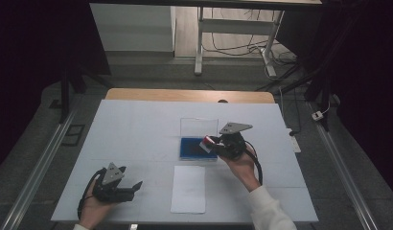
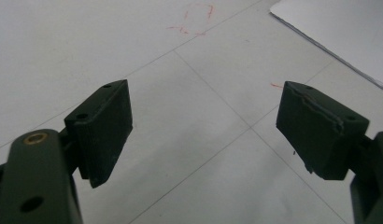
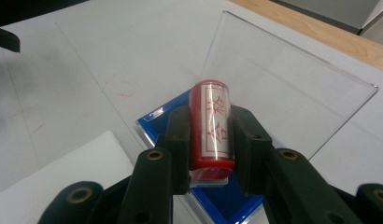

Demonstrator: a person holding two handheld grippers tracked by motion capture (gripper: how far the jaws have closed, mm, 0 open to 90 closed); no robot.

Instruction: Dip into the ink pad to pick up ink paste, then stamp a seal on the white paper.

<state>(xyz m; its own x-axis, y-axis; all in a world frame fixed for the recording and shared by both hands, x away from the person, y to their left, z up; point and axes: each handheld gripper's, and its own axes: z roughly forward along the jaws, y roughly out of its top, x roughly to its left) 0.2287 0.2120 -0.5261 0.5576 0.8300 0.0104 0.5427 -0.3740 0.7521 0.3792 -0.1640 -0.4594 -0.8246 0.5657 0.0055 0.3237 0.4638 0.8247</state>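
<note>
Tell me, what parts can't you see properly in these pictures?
- Bottom face of the red stamp, right gripper view: the right gripper and its jaws hide it.
- Whether the stamp touches the blue ink pad: covered by the jaws.
- Red marks on the table cover, left gripper view: too faint to read.
- White paper: cut off by the edge.

- You are at a lab-style recording bench: a table (image 1: 137,124) under white sheeting, flanked by metal rails (image 1: 36,167).
- At twelve o'clock, loose cables (image 1: 242,48) trail under another desk frame (image 1: 200,43).
</note>
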